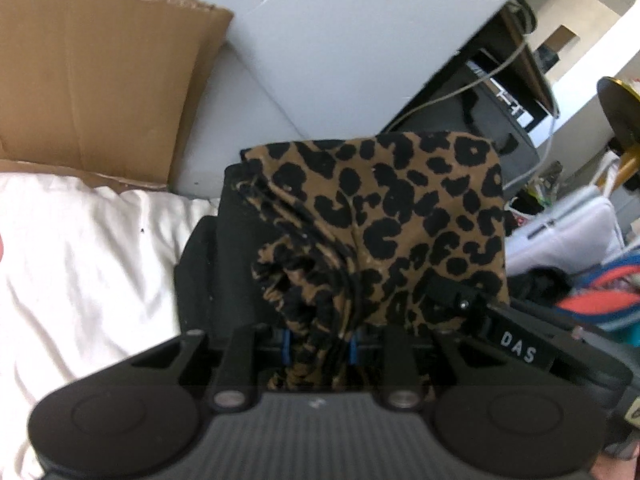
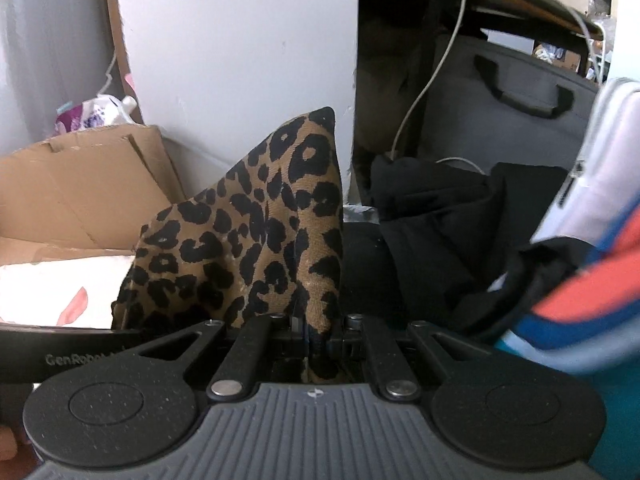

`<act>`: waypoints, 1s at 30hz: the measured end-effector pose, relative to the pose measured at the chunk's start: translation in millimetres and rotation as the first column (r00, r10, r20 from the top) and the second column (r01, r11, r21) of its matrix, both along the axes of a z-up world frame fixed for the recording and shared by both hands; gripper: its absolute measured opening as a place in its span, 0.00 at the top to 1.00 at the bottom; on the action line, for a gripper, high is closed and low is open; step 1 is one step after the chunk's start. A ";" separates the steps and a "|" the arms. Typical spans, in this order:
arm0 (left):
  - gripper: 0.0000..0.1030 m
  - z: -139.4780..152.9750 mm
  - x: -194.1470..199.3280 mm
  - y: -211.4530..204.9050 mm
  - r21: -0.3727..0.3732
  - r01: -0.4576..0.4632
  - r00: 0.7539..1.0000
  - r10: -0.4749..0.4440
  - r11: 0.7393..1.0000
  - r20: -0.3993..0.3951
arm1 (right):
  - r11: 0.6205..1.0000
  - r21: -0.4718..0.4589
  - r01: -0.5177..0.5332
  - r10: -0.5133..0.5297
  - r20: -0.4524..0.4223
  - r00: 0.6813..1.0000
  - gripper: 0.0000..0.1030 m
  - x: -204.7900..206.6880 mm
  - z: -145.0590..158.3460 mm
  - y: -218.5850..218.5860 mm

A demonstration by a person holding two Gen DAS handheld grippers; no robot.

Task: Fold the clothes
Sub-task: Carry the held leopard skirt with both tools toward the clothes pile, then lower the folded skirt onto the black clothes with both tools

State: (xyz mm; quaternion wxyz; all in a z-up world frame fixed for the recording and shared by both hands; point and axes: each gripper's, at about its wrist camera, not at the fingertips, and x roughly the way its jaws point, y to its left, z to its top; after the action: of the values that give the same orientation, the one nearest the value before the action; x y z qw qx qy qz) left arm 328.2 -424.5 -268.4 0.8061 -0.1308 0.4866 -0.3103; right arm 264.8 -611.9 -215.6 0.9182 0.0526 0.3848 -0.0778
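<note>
Leopard-print garment [image 1: 384, 216] clamped in both grippers' jaws; labels "DAS", "GenRobot".

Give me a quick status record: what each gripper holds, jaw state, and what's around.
garment: leopard-print cloth, bunched
left gripper: shut on a thick bundle of the cloth
right gripper: shut on a thin edge of the cloth, jaws nearly together
surface on the left: white bedding
behind: cardboard box, white panel
on the right: black clothes, grey bag
fold state: cannot tell
</note>
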 end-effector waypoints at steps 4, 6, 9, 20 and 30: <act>0.74 -11.2 18.9 -8.6 0.011 0.015 1.000 -0.015 1.000 -0.025 | 1.000 0.014 0.006 -0.006 -0.029 1.000 0.94 24.5 -14.0 -10.1; 0.75 -14.4 24.9 -11.2 0.013 0.020 0.999 -0.019 1.000 -0.027 | 1.000 0.019 0.007 -0.006 -0.044 0.999 0.94 34.2 -20.2 -15.6; 0.75 -16.7 29.9 -12.7 0.017 0.012 1.000 -0.011 1.000 -0.023 | 1.000 0.018 -0.004 0.005 -0.058 0.998 0.94 46.5 -25.9 -19.8; 0.75 -26.1 52.9 -11.5 0.013 -0.023 0.999 0.023 1.000 -0.028 | 0.999 0.039 -0.008 0.009 -0.039 0.999 0.94 76.1 -35.1 -25.8; 0.46 -18.9 57.3 -1.6 0.134 -0.040 0.999 0.040 0.990 0.006 | 0.994 -0.088 0.059 -0.061 -0.023 0.998 0.66 73.2 -35.1 -28.0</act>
State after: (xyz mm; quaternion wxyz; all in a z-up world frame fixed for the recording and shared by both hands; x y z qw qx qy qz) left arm 385.5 -426.1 -287.3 0.8199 -0.0855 0.5026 -0.2606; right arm 338.0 -639.9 -250.6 0.9119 0.0230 0.3910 -0.1226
